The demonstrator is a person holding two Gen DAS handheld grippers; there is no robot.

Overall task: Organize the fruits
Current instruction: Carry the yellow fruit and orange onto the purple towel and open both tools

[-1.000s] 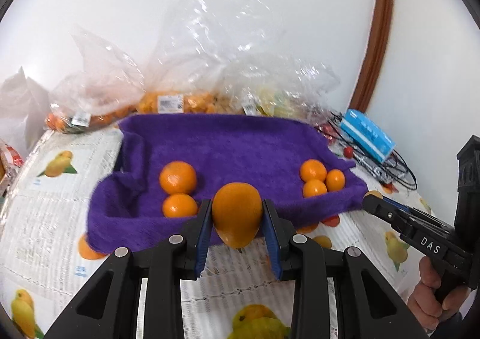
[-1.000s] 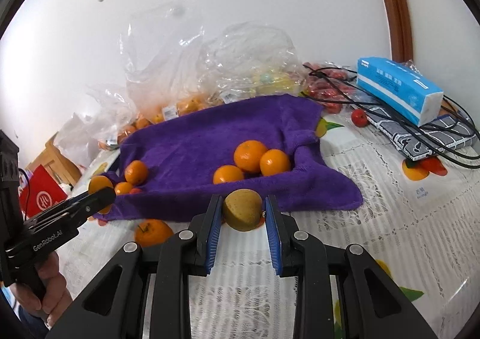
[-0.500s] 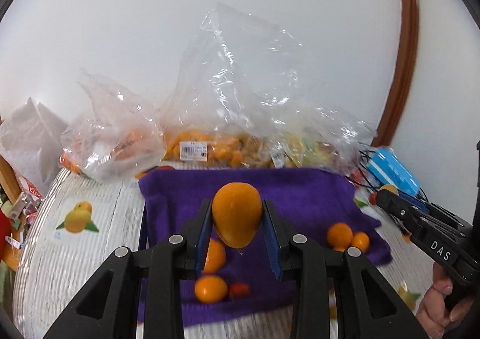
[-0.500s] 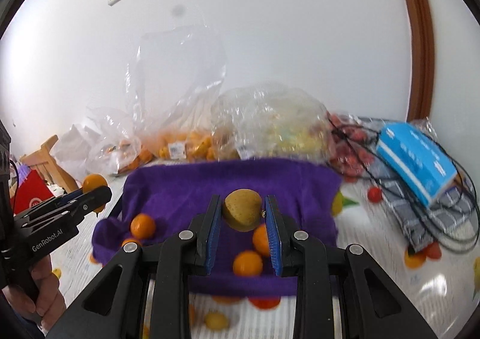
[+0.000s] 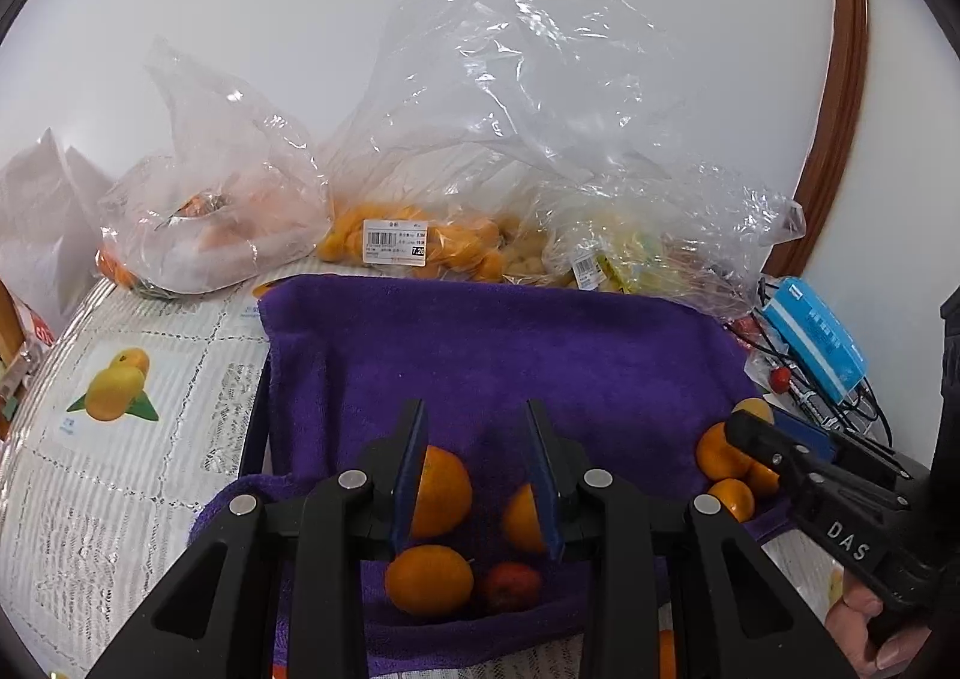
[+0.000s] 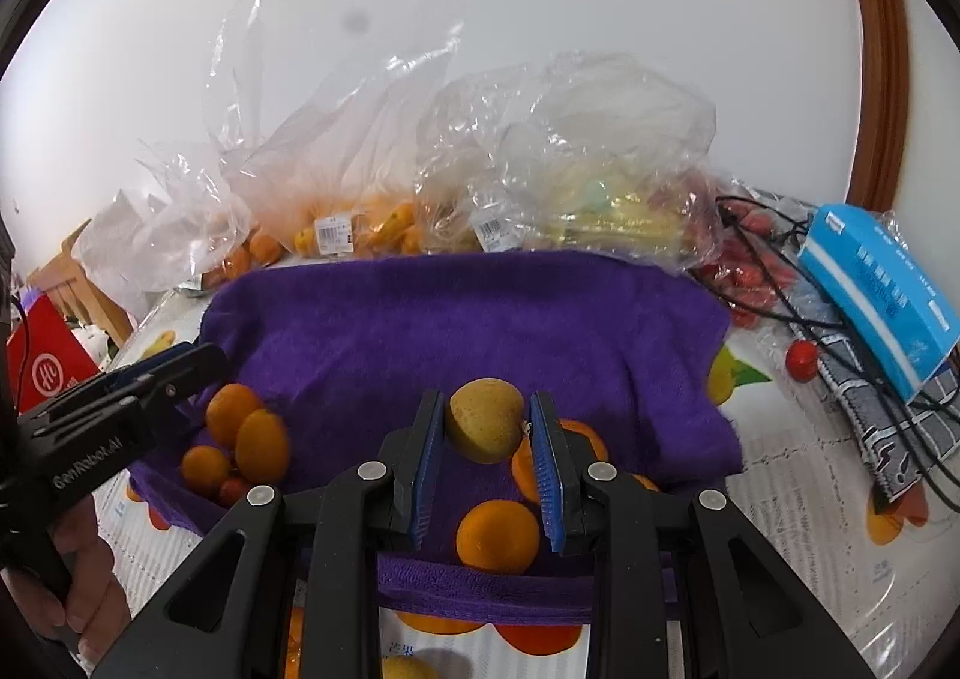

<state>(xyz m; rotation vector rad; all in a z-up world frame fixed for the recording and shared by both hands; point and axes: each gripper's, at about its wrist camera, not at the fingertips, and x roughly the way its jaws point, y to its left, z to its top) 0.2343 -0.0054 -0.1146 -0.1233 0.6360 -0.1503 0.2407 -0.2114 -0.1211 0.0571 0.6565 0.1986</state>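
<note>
your landmark is the purple towel (image 6: 468, 331) on the bench (image 5: 120, 469). over its near-right edge your right gripper (image 6: 486, 457) has its fingers closed on a yellowish-brown fruit (image 6: 485, 419), just above the oranges (image 6: 498, 536) lying there. lower it gently onto bare towel beside them, not on top, before you let go, so nothing rolls off the fold. at the towel's near-left, your left gripper (image 5: 477, 475) stands with fingers spread and empty above three oranges (image 5: 429, 580) and a small red fruit (image 5: 511, 586). writing, largest first: "das" on the right gripper's body, "genrobot.ai" on the left's. behind the towel, a bag label (image 5: 395, 248) shows a barcode and "7.2"; the rest is illegible.
</note>
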